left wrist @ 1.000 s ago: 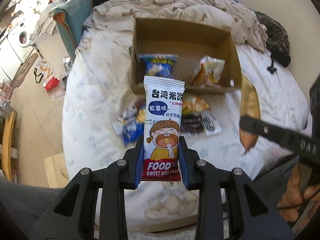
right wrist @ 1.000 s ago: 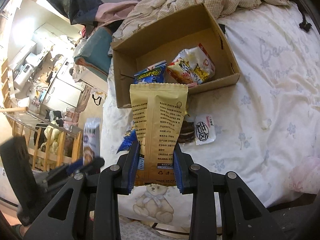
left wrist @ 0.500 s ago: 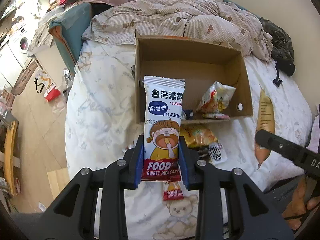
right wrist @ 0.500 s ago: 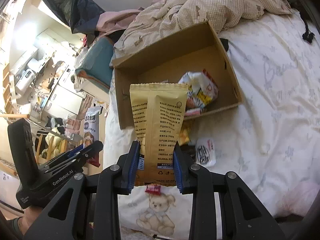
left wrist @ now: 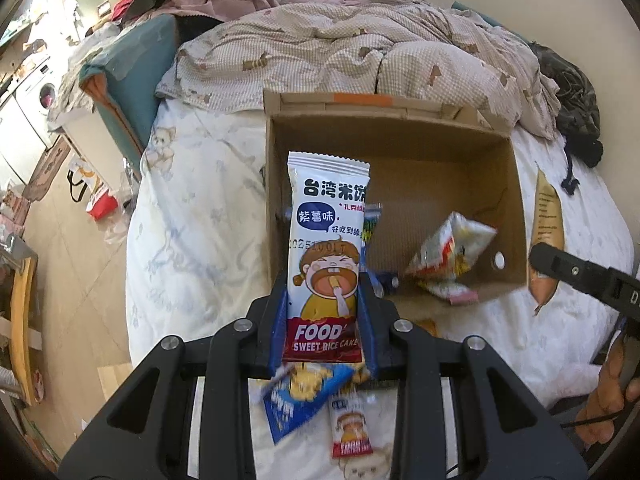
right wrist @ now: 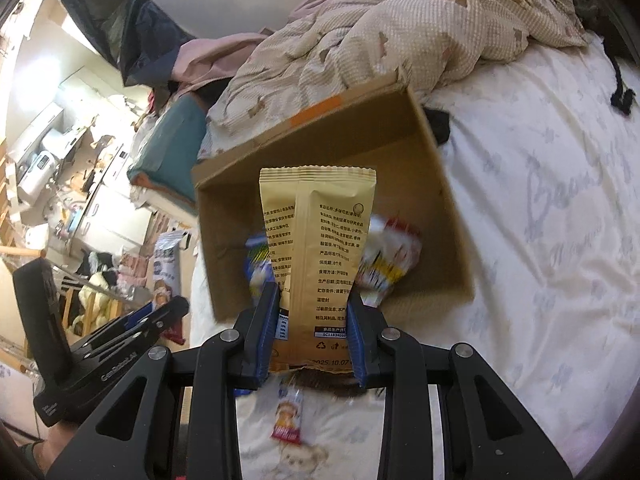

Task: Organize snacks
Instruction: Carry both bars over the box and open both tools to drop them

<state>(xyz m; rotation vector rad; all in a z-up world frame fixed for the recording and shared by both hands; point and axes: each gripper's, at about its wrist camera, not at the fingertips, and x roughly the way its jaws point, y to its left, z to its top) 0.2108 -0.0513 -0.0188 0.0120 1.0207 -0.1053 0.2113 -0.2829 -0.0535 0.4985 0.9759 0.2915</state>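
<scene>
My left gripper (left wrist: 324,280) is shut on a white rice cake packet (left wrist: 326,240) with a cartoon child, held upright over the near left corner of the open cardboard box (left wrist: 400,128). My right gripper (right wrist: 313,292) is shut on a tan snack packet (right wrist: 318,248), held upright over the same cardboard box (right wrist: 320,140). Inside the box lie a red-and-white snack bag (left wrist: 448,256) and a blue packet (right wrist: 256,264), partly hidden. The tan packet (left wrist: 546,236) and right gripper arm (left wrist: 580,276) show at the right of the left wrist view.
Loose snacks lie on the white bedsheet below the grippers: a blue packet (left wrist: 304,400) and a small rice cake packet (left wrist: 350,426). A checked quilt (left wrist: 360,48) is bunched behind the box. The bed's left edge drops to a cluttered floor (left wrist: 72,260).
Both grippers have moved forward over the bed toward the box, still holding their packets. The box now sits right under the packets, and the loose snacks have slid below the fingers.
</scene>
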